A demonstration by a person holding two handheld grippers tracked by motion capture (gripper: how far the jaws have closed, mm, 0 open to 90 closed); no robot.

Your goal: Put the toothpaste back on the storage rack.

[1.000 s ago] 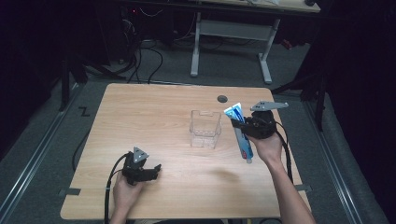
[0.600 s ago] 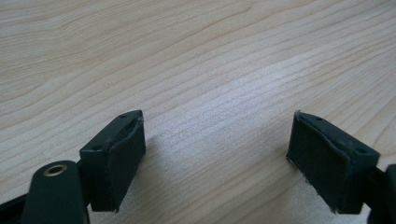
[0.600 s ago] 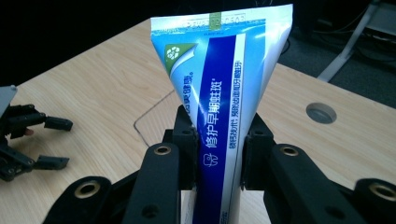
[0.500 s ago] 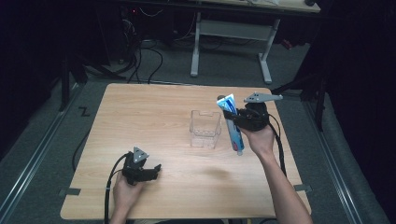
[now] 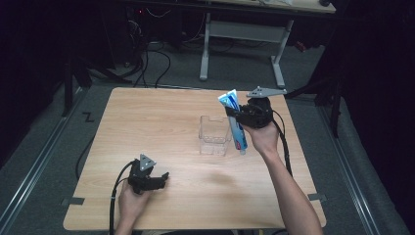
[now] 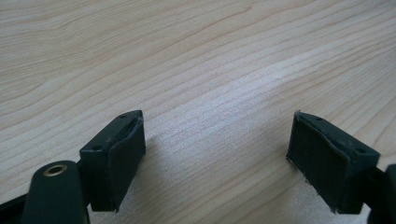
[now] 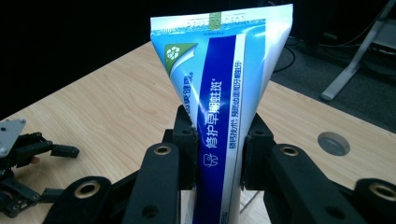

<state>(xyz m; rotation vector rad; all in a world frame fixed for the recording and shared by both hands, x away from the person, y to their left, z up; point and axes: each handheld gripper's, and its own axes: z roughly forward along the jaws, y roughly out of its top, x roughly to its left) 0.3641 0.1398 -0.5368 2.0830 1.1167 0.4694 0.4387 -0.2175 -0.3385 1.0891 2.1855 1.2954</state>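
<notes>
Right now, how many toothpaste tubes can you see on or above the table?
1. The toothpaste tube is clamped in the right claw, raised beside the clear container on the table. That container looks empty, though its clear walls could hide something.

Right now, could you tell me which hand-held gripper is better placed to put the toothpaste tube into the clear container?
The right hand-held gripper: it grips the toothpaste tube beside the clear container. The left hand-held gripper is open and farther off.
</notes>
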